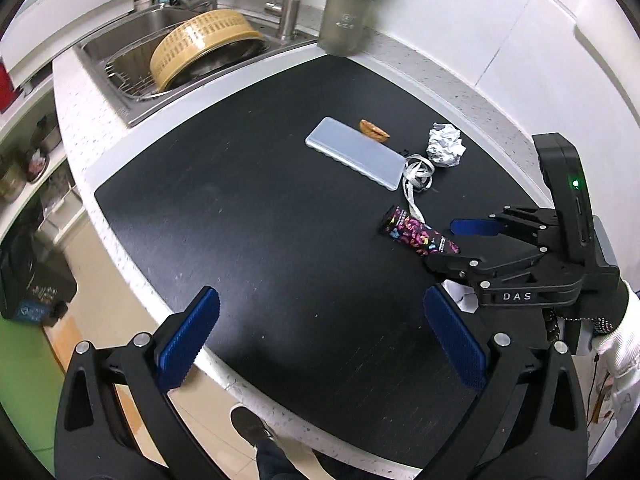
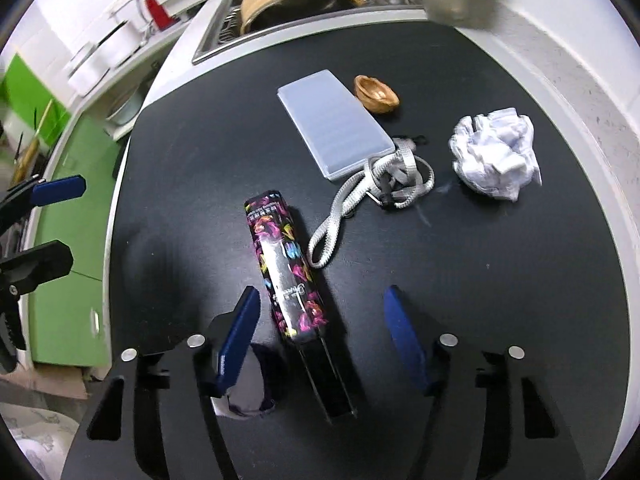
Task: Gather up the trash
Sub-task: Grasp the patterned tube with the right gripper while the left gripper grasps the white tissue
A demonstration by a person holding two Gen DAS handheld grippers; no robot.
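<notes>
A crumpled white paper ball lies on the black mat at the right; it also shows in the left wrist view. A small orange peel-like scrap lies beside a clear flat case. A black box with a colourful pattern lies between my right gripper's open jaws, not held. My left gripper is open and empty above the mat's near edge. The right gripper shows in the left wrist view next to the patterned box.
A grey lanyard trails from the clear case. A sink with a yellow basket and a grey shaker cup stand at the back. Green cabinets are to the left below the counter. A white scrap lies under the right gripper.
</notes>
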